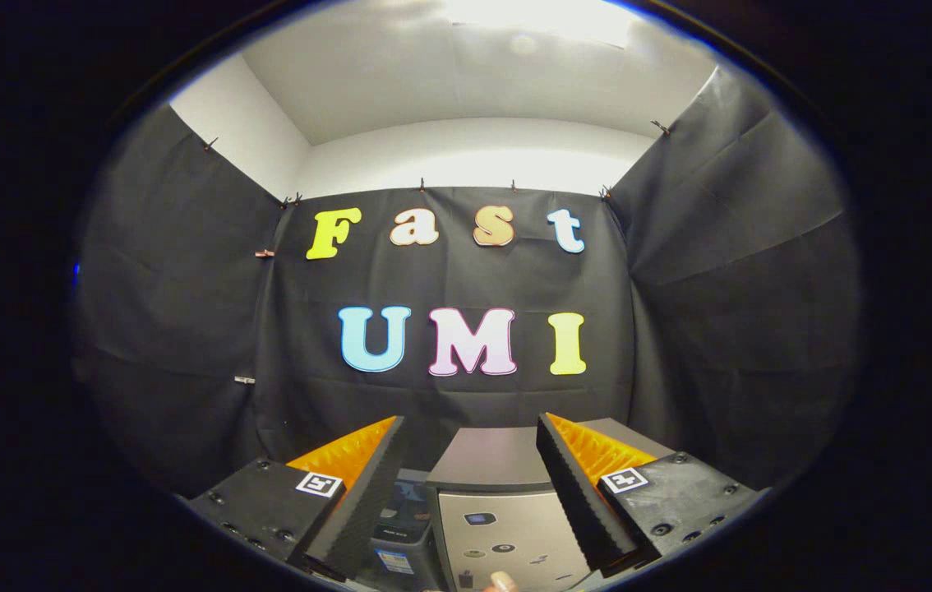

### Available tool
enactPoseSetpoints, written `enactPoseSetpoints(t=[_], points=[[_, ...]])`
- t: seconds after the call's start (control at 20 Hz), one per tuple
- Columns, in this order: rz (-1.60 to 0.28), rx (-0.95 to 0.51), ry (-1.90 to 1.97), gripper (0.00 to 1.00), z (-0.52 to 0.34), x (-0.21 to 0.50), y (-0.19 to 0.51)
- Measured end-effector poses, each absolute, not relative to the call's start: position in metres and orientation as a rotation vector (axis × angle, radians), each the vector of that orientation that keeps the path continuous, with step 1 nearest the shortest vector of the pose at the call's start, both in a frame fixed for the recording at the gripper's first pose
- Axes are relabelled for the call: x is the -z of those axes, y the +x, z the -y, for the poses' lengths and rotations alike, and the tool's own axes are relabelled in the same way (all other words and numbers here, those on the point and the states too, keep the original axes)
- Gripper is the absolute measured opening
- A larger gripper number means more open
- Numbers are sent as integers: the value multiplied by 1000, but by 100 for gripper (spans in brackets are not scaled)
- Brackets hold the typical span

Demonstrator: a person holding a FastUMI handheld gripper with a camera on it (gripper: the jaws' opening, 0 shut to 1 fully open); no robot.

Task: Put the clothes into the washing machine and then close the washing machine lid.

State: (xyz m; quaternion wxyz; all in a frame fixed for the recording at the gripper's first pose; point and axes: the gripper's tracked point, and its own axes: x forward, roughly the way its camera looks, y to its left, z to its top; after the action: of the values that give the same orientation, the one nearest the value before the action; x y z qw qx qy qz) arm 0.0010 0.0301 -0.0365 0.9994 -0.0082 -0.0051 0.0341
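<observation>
A grey washing machine (pixel 507 510) stands low between and just beyond the fingers, its lid (pixel 492 459) raised at the back, against the black cloth wall (pixel 449 403). The gripper (pixel 470 444) has its fingers apart, holding nothing. A fingertip (pixel 502 581) shows at the machine's near edge.

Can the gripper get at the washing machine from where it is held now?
Probably yes: the gripper is open with nothing between its fingers, and the washing machine sits just ahead and below them, with nothing visible in the way.
</observation>
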Motion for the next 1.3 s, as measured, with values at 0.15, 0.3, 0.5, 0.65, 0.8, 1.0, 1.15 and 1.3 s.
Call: enactPoseSetpoints(t=[0.15,0.3,0.5,0.65,0.8,1.0,1.15,1.3], points=[[14,-68,-6,98,-30,34,0],[12,-69,0,98,-29,36,4],[3,-70,7,98,-31,40,10],[0,-70,2,98,-32,40,13],[0,-86,-22,98,-38,41,14],[9,-91,-20,98,-41,38,14],[9,-91,-18,98,-40,38,14],[11,-94,-16,98,-41,36,13]])
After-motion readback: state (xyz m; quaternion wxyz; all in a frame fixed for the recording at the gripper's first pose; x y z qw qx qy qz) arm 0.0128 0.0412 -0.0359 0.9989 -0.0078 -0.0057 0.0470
